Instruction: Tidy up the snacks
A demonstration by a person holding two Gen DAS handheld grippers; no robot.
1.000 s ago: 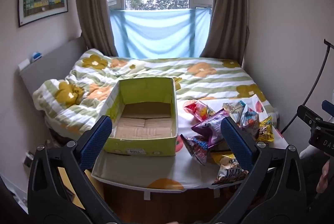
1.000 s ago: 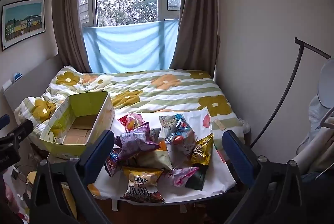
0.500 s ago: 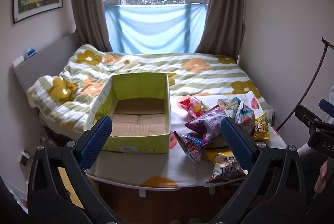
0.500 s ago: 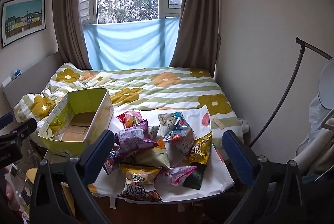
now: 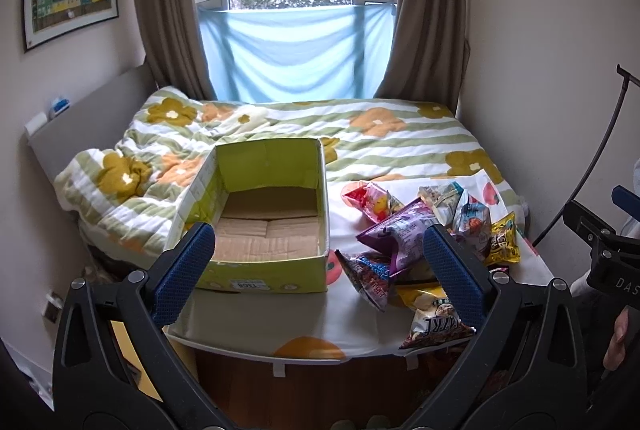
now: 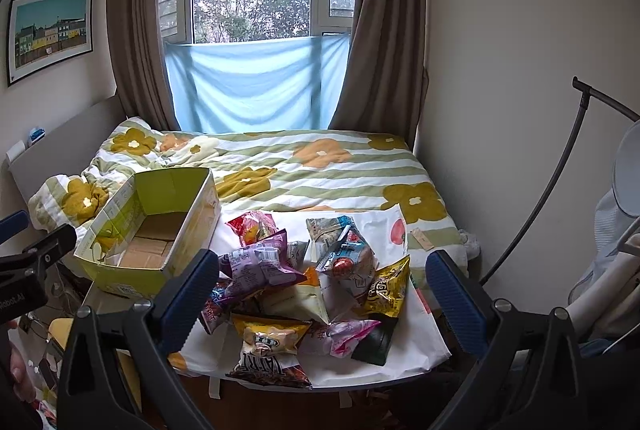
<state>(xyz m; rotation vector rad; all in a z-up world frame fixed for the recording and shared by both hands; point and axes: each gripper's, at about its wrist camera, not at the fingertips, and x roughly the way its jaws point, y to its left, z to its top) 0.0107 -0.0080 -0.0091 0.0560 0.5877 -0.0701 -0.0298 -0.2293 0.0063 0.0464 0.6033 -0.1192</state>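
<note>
Snack packets (image 6: 304,282) lie heaped on the white cloth-covered table (image 6: 416,346) at the foot of the bed, just right of the green cardboard box (image 5: 272,213), whose inside shows only bare cardboard. The left gripper (image 5: 316,270) and right gripper (image 6: 322,294) hover level before the table, jaws spread wide, holding nothing. Lower packets are partly buried.

Only the viewpoints have altered. In the left wrist view, the green box (image 5: 264,213) is now seen slightly higher and further left between the spread fingers of the left gripper (image 5: 318,262) than a second ago. In the right wrist view, the snack pile (image 6: 304,282) is framed marginally lower ahead of the right gripper (image 6: 320,290). No packet has been displaced.
</note>
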